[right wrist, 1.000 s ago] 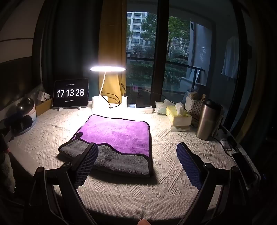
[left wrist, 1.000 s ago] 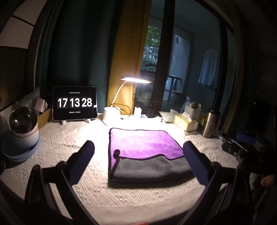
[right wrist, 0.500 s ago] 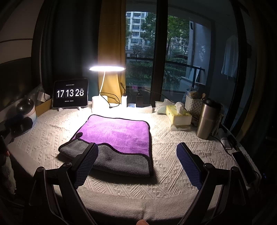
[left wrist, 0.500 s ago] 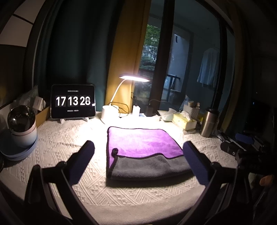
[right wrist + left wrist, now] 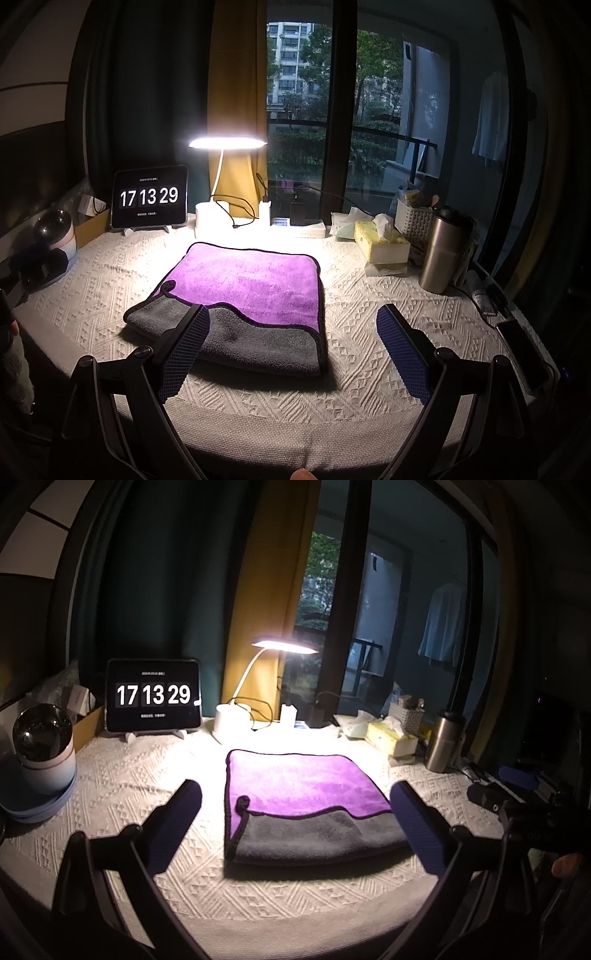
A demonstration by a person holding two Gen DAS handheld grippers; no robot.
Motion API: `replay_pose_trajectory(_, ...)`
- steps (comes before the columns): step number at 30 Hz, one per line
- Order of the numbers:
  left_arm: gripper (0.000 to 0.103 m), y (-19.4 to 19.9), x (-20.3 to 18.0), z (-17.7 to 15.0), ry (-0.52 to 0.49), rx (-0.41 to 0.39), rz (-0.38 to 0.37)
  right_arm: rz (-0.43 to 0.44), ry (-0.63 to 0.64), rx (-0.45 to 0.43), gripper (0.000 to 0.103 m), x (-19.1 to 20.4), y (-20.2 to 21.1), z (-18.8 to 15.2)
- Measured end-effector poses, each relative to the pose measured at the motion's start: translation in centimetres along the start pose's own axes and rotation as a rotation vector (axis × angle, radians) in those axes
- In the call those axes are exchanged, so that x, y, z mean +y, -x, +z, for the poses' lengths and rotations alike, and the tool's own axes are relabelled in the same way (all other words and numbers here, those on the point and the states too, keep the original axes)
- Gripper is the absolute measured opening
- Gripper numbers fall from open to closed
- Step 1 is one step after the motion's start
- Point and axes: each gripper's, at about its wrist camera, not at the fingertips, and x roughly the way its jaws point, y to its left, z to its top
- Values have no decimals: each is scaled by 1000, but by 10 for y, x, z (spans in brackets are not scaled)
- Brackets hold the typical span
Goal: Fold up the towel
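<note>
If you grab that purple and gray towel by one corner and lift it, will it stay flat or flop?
The towel would probably flop and unfold, since it is soft, fluffy cloth lying in loose layers. It likely won't slip much: the pads look textured.

Lamp (image 5: 207, 218) and tissue box (image 5: 380, 243) crowd towel's (image 5: 251, 284) far edge.

L gripper (image 5: 295, 801): jaws wide apart, empty, above cloth | towel (image 5: 306, 797): folded, purple over grey, flat, just in front of lamp (image 5: 258, 686) | clock tablet (image 5: 153, 695): left of lamp, reads 17 13 29 | tissue box (image 5: 391, 736), steel flask (image 5: 443, 740): right of lamp
</note>
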Motion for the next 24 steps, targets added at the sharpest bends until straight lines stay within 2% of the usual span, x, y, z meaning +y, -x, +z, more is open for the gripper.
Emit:
replay_pose_trajectory(3, 102, 0, 1, 0, 4, -11, -2, 1, 0, 0, 94, 0, 0, 0)
replay_pose_trajectory(4, 102, -1, 1, 0, 5, 27, 4, 0, -1, 1, 94, 0, 0, 0)
replay_pose_trajectory(10, 102, -1, 1, -2, -1, -67, -11, 4, -4, 12, 94, 1, -6, -3)
replay_pose_trajectory(18, 102, -10, -2, -4, -55, -88, 0, 16, -14, 24, 94, -3, -13, -5)
replay_pose_trajectory(24, 102, -29, 0, -9, -12, -5, -9, 24, -29, 54, 94, -6, -27, -9)
